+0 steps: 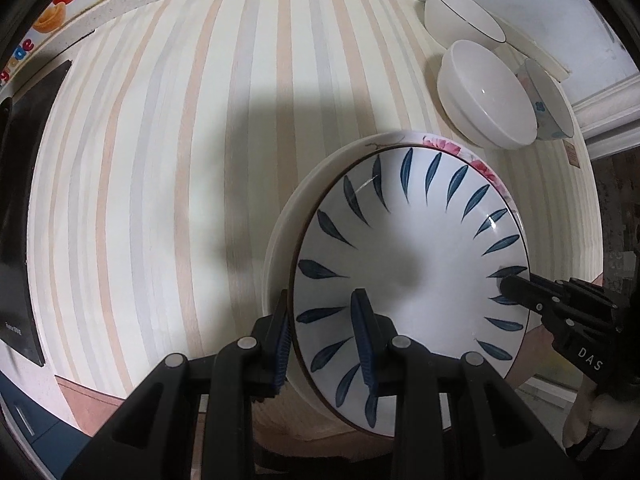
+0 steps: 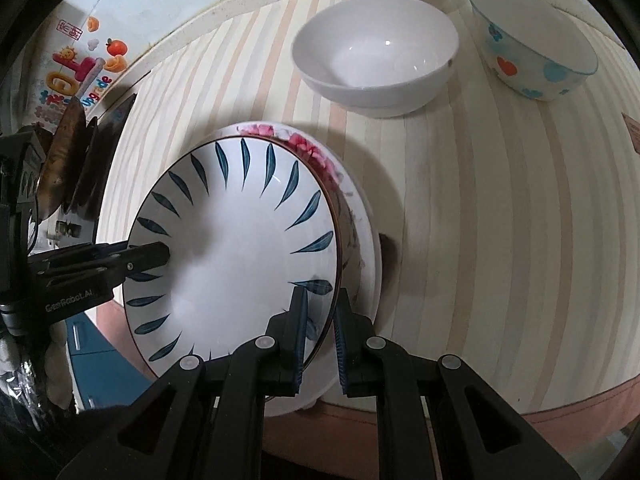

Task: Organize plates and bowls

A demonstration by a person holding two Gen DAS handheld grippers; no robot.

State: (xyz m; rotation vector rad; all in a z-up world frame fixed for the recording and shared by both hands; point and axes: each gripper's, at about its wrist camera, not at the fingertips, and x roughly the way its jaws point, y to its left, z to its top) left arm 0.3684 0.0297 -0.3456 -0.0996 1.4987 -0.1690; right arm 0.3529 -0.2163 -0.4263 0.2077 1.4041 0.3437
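Both tools point(image 1: 322, 322) point(image 2: 320, 312) pinch leaf-patterned plate point(image 1: 408, 264); tilted.

Both fisheye views look steeply down along their own fingers, very close over the leaf-patterned plate point(image 1: 408, 264) point(image 2: 236, 256) from opposite rims, sharing it, the striped desk point(image 1: 160, 160) point(image 2: 480, 200), and the three bowls at upper right in both frames.

Two stacked plates point(image 2: 240, 240), three bowls point(image 2: 376, 56)
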